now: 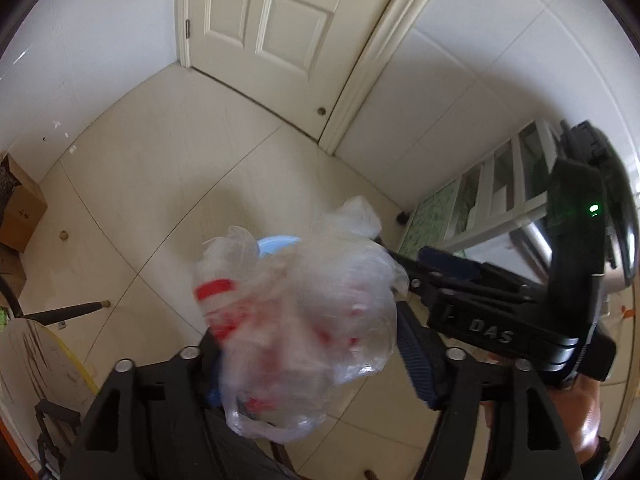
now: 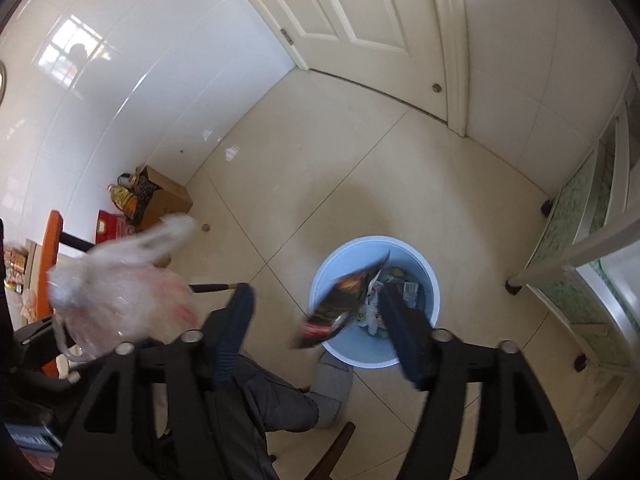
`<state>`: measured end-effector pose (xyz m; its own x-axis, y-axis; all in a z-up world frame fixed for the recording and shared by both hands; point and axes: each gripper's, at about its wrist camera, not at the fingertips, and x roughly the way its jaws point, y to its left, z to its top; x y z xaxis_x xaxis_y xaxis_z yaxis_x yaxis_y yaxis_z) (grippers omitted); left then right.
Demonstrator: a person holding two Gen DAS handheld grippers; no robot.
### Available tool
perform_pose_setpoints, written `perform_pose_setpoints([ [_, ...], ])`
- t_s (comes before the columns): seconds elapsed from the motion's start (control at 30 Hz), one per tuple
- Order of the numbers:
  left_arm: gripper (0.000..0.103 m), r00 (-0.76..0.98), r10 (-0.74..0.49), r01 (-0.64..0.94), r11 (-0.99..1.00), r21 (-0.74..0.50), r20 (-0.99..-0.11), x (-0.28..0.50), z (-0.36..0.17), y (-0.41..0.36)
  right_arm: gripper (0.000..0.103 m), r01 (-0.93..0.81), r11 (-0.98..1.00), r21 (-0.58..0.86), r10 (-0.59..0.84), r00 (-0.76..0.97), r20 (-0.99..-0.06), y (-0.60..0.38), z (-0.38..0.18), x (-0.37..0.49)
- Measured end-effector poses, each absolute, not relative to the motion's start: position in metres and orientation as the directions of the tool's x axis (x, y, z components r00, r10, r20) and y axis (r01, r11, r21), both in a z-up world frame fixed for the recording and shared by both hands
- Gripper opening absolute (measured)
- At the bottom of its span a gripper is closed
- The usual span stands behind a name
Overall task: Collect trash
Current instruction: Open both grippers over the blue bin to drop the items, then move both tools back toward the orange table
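My left gripper [image 1: 316, 344] is shut on a crumpled clear plastic bag [image 1: 300, 320] with red print, held in the air; the bag also shows at the left of the right wrist view [image 2: 120, 292]. A light blue trash bin [image 2: 420, 264] with several wrappers inside stands on the tiled floor; in the left wrist view only a sliver of its rim [image 1: 276, 244] peeks out behind the bag. My right gripper [image 2: 316, 308] is open above the bin. A dark red-and-black snack wrapper [image 2: 340, 308] is in the air between its fingers, over the bin's near-left rim, touching neither finger.
A white panel door [image 2: 360, 20] is at the back. A cardboard box [image 2: 164, 196] with bags sits by the left wall. A white-framed glass cabinet [image 2: 580, 240] stands at the right. My right gripper's body [image 1: 520, 312] shows at the right of the left wrist view. The person's leg and slipper [image 2: 332, 380] are below.
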<state>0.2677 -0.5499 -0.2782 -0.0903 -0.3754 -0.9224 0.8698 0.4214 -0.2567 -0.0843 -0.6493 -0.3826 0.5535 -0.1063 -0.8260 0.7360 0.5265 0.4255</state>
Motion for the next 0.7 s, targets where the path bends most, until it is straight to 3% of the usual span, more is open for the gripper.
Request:
perform_pose_setpoints([
  [0.13, 0.090, -0.056, -0.348, 0.876, 0.433, -0.213, -0.936, 0.275, -0.285, -0.569, 0.084, 0.746, 0.512, 0.426, -0.104, 0.546, -0.831, -0.651, -0.385, -0.086],
  [0.37, 0.093, 0.031, -0.344, 0.869, 0.472, -0.144, -0.939, 0.269, -0.276, -0.561, 0.103, 0.769, 0.494, 0.405, -0.136, 0.528, -0.838, -0.644, -0.384, -0.090],
  [0.7, 0.095, 0.164, -0.425, 0.854, 0.513, -0.088, -0.890, 0.229, -0.221, -0.501, 0.103, 0.759, 0.529, 0.379, -0.196, 0.544, -0.816, -0.623, -0.347, -0.083],
])
